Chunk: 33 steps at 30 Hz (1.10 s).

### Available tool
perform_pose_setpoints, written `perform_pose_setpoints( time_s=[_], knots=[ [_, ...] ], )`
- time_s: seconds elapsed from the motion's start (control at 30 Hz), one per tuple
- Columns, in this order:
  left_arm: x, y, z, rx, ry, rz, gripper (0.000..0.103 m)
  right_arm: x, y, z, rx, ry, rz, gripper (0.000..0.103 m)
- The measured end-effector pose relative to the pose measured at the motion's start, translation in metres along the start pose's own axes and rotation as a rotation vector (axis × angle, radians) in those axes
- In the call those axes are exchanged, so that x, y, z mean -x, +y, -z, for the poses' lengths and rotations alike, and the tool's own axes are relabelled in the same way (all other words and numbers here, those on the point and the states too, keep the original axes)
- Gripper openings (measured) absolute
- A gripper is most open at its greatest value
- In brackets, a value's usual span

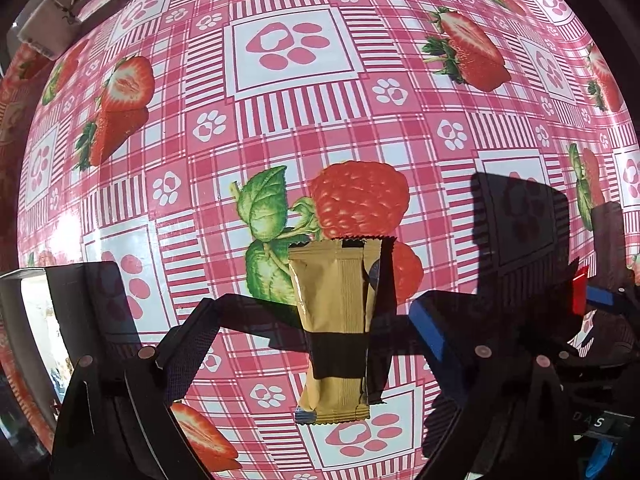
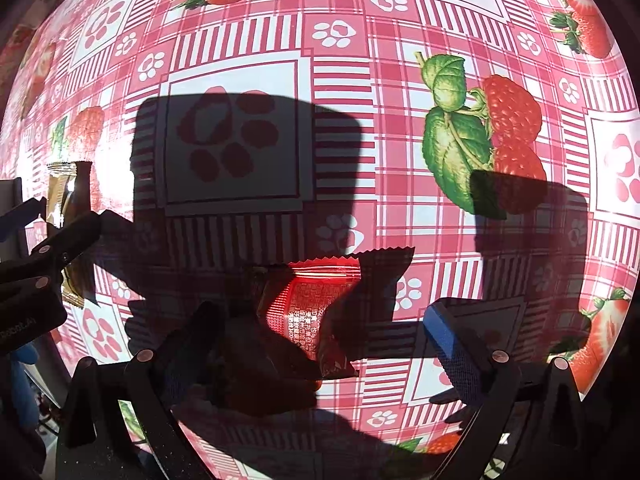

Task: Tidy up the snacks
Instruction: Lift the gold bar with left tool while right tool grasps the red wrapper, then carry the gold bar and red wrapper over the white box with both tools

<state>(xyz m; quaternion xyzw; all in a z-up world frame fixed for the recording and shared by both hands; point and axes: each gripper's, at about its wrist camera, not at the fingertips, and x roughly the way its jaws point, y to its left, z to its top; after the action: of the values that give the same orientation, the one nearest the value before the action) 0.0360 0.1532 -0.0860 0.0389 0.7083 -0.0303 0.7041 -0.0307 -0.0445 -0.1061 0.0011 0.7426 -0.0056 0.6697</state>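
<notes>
A gold snack packet (image 1: pixel 336 280) lies flat on the pink checked tablecloth (image 1: pixel 296 120), its length running away from the camera. My left gripper (image 1: pixel 316 316) points down over it and is open, one finger on each side and neither pad touching the wrapper. A red snack packet (image 2: pixel 312 304) lies crumpled in shadow under my right gripper (image 2: pixel 320 324), which is also open and straddles it without contact. In the right wrist view the gold packet (image 2: pixel 64 188) and the left gripper (image 2: pixel 60 240) show at the far left. The red packet's corner (image 1: pixel 580 288) shows at the right edge of the left wrist view.
A strawberry-and-paw-print cloth covers the table. A white-rimmed container (image 1: pixel 16 312) stands at the left edge of the left wrist view, and a pale box (image 1: pixel 44 28) sits at the far upper left. Dark gripper shadows fall across the cloth.
</notes>
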Motion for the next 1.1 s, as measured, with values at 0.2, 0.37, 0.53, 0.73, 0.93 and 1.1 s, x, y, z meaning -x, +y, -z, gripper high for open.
perform_pose_setpoints(
  time_s=[0.2, 0.37, 0.53, 0.73, 0.93, 1.1],
  knots=[
    [0.015, -0.021, 0.003, -0.069, -0.024, 0.002, 0.026, 0.021, 0.008, 0.005, 0.052, -0.054, -0.008, 0.024],
    [0.033, -0.014, 0.017, -0.069, -0.055, 0.038, 0.025, 0.03, 0.001, 0.01, 0.0, -0.06, -0.128, 0.024],
    [0.056, -0.006, 0.041, -0.08, -0.08, 0.019, 0.026, 0.048, 0.004, 0.019, 0.002, -0.081, -0.196, 0.024],
    [0.079, 0.003, 0.072, -0.073, -0.084, 0.002, 0.026, 0.072, 0.022, 0.033, 0.028, -0.102, -0.239, 0.024],
    [0.087, 0.019, 0.097, -0.07, -0.083, -0.011, 0.026, 0.088, 0.045, 0.051, 0.051, -0.12, -0.258, 0.024],
    [0.094, 0.02, 0.104, -0.073, -0.094, -0.017, 0.026, 0.087, 0.054, 0.057, 0.054, -0.125, -0.27, 0.024]
  ],
)
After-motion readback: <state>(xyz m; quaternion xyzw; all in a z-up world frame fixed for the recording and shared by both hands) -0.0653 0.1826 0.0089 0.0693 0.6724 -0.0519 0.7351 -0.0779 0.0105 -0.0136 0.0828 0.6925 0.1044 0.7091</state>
